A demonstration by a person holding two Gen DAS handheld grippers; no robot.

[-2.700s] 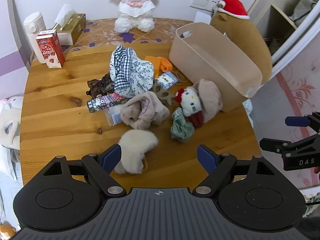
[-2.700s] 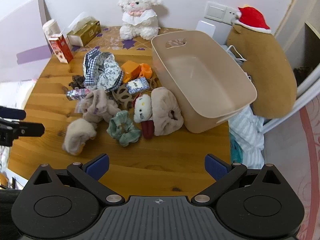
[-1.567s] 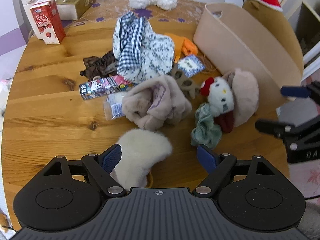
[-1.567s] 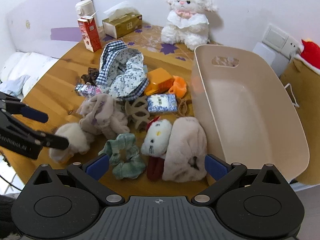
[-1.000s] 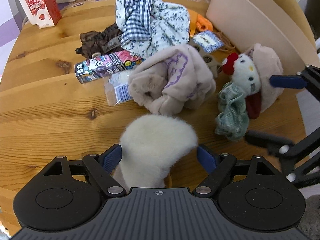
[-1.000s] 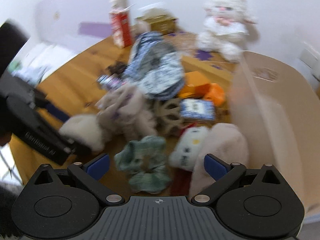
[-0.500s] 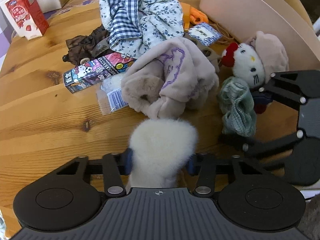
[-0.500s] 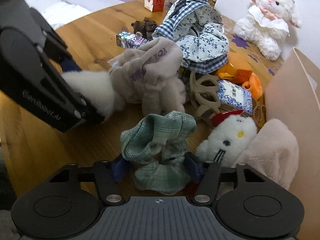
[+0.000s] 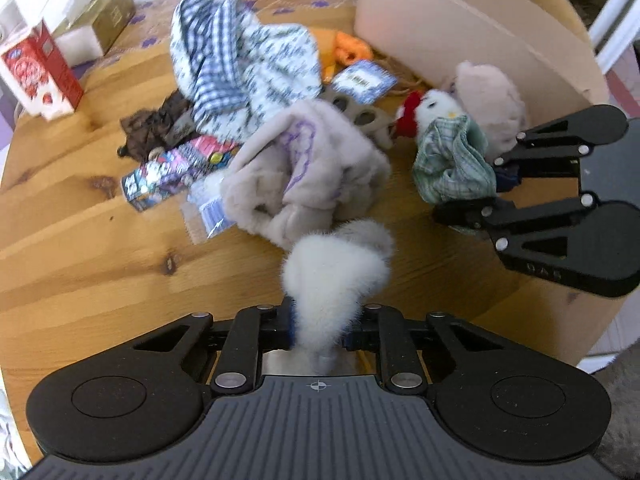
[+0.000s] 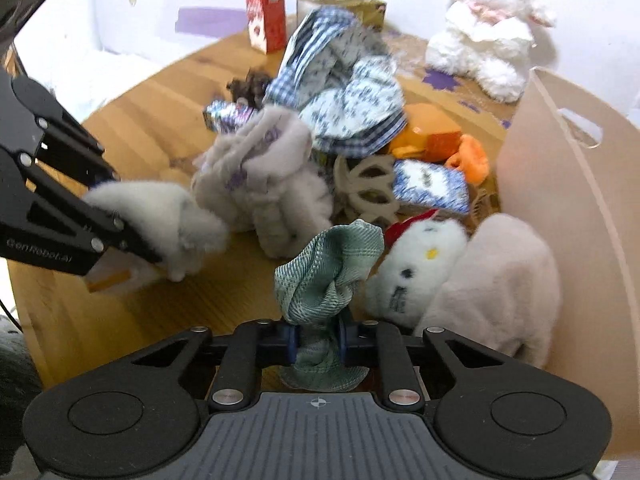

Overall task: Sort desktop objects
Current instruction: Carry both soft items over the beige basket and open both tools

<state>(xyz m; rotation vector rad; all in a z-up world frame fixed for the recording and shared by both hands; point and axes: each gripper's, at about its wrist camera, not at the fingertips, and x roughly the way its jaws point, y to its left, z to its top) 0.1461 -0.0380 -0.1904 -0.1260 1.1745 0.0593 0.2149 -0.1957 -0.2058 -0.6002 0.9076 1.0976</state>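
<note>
Both tools newly clamped: fluff (image 9: 336,276), scrunchie (image 10: 328,276).

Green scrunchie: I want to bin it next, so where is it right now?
The green scrunchie is pinched in the right gripper, whose jaws are closing on it, low in the right wrist view, just left of the white cat plush.

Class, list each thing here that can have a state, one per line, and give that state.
Left gripper: jaws closing on the white fluffy item.
Right gripper: jaws closing on the green plaid scrunchie.
Beige bin: upright; inside hidden.
Red carton: standing, top torn open.
Tissue box: tissue sticking out.
White lamb plush: sitting upright.
</note>
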